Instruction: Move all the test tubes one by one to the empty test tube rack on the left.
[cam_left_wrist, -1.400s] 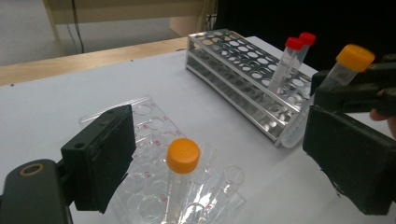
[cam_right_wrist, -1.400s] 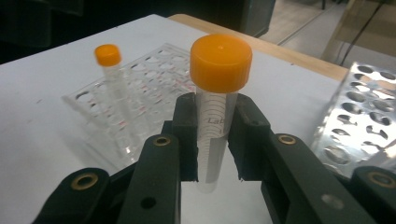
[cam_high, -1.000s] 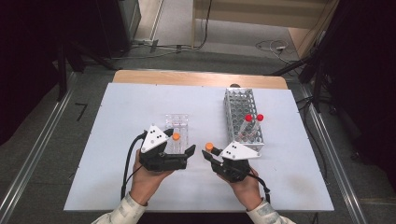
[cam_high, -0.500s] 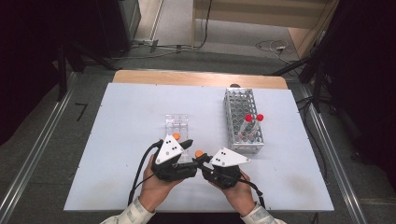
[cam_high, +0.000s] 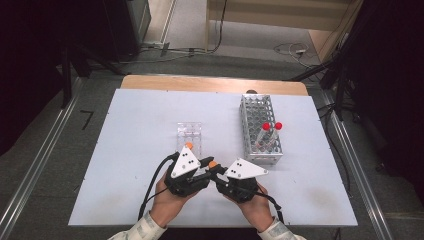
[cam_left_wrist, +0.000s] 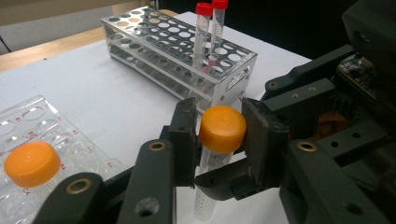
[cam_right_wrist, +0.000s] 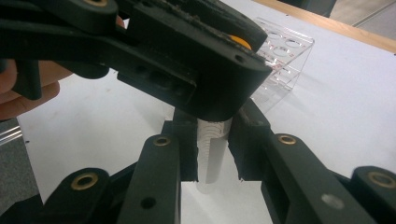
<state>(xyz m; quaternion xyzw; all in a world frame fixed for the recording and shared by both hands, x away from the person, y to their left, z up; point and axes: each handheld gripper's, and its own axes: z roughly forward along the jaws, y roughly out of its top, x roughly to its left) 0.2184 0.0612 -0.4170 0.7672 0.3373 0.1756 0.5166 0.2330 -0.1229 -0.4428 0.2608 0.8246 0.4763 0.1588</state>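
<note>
White board (cam_high: 125, 150) covers the table, with dark floor and cables beyond. Landmark: the metal rack (cam_high: 259, 127), standing right of centre with two red-capped tubes (cam_high: 270, 136) upright in its near end. Left of the rack lies a clear well plate (cam_high: 189, 135), an orange-capped tube (cam_left_wrist: 31, 163) standing in it.

Nearer the person than the rack, and just left of it, both grippers meet over one tube (cam_left_wrist: 212, 161). The right gripper (cam_right_wrist: 214, 156) is clenched on the tube's clear body. The left gripper (cam_left_wrist: 219, 130) has just been closing, and its pads now squeeze the tube's orange cap (cam_left_wrist: 222, 129) from both sides.

This looks like uncapping. To do it well, the right hand should keep the body fixed and upright while the left twists the cap about the tube's own axis, not pulling sideways, so the threads release cleanly and nothing tips toward the rack.

In the high view the grey plates (cam_high: 185, 162) cover the jaws, and just an orange dot of cap shows. The tube's bottom is cut off, and whether it holds liquid cannot be told.
</note>
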